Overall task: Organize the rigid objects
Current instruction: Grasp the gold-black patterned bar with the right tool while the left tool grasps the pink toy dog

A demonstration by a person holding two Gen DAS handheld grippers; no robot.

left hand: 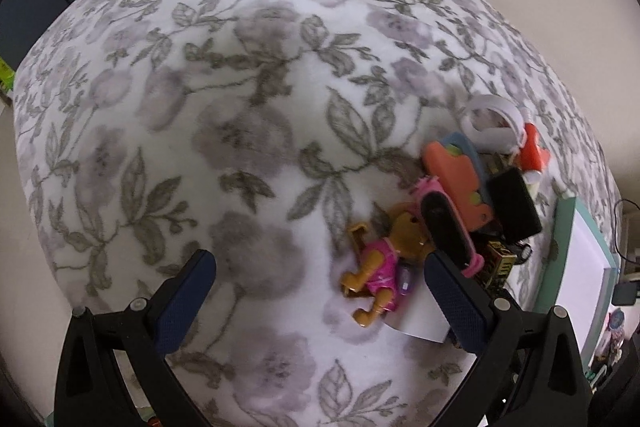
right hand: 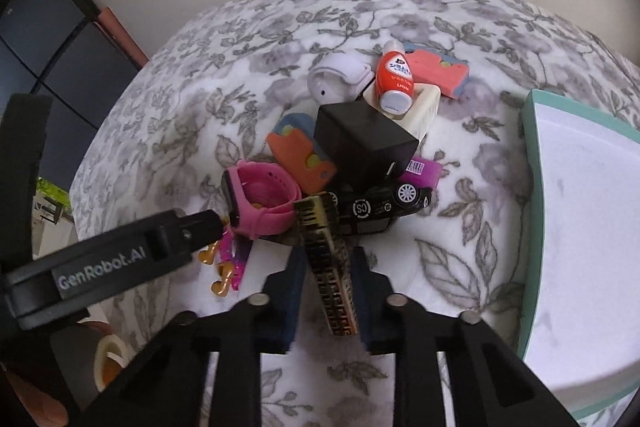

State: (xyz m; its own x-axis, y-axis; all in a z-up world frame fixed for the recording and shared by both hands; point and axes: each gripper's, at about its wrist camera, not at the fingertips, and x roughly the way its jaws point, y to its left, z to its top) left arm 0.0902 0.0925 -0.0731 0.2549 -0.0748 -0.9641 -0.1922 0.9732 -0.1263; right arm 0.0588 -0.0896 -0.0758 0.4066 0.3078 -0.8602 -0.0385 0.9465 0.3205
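Between the pads of the right gripper (right hand: 325, 291) sits a slim black-and-gold box (right hand: 326, 267), clamped at its near end while its far end leans into the pile ahead. Just beyond it lie a black toy car (right hand: 384, 205), a black cube (right hand: 362, 143), a pink watch (right hand: 260, 199) to the left, an orange foam piece (right hand: 298, 159), and farther off a red-and-white bottle (right hand: 394, 79) and a white round gadget (right hand: 340, 77). To the gripper's right stands the teal-rimmed box (right hand: 528, 163), its white inside showing nothing yet.

The left gripper (left hand: 320, 287) hangs over the floral blanket (left hand: 200, 107) with its jaws wide apart, a doll in pink (left hand: 380, 267) lying between the fingers, untouched as far as I can tell.

Judging by this, the sorting has barely begun: almost everything is still heaped together, and only the first piece is gripped.
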